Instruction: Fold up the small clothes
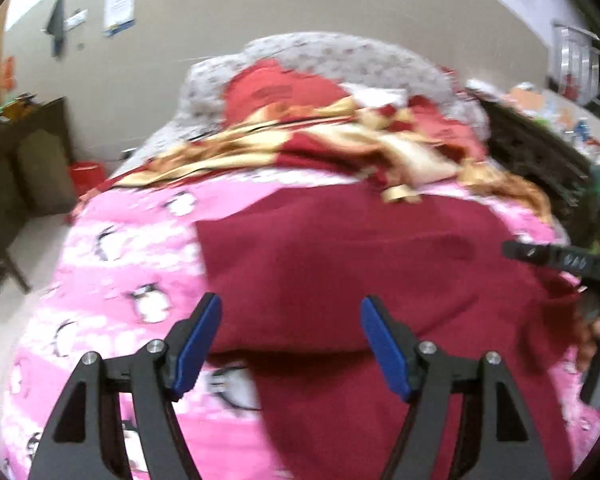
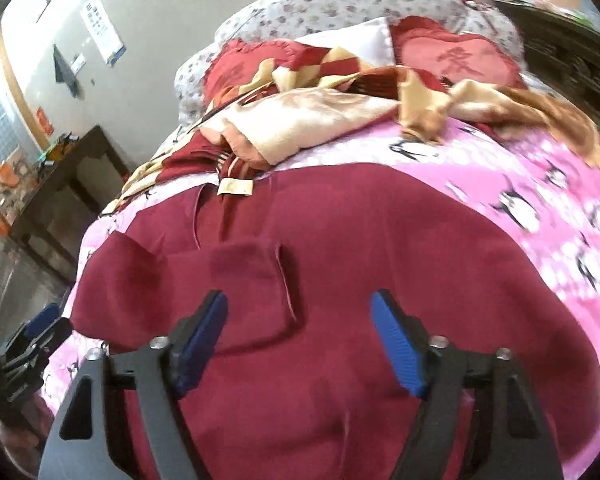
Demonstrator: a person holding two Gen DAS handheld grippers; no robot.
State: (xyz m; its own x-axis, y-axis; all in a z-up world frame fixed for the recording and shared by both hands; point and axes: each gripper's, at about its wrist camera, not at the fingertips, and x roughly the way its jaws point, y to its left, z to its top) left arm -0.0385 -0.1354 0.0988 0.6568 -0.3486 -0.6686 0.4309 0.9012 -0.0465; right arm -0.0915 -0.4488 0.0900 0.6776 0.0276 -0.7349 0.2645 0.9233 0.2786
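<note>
Over the maroon garment [image 2: 340,240] on the pink bedcover [image 2: 540,184], both grippers – left [image 1: 291,344], right [image 2: 300,340] – hold jaws apart, empty.

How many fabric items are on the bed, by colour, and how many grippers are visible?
Dark red garment: 1
Pink penguin-print blanket: 1
Red and cream checked cloth: 1
Red cushions: 2
Grippers: 2, left gripper, right gripper
Total: 7

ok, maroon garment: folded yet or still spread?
Partly folded. The maroon garment lies on the pink penguin blanket, with one flap doubled over at its left side; the rest lies spread out.
</note>
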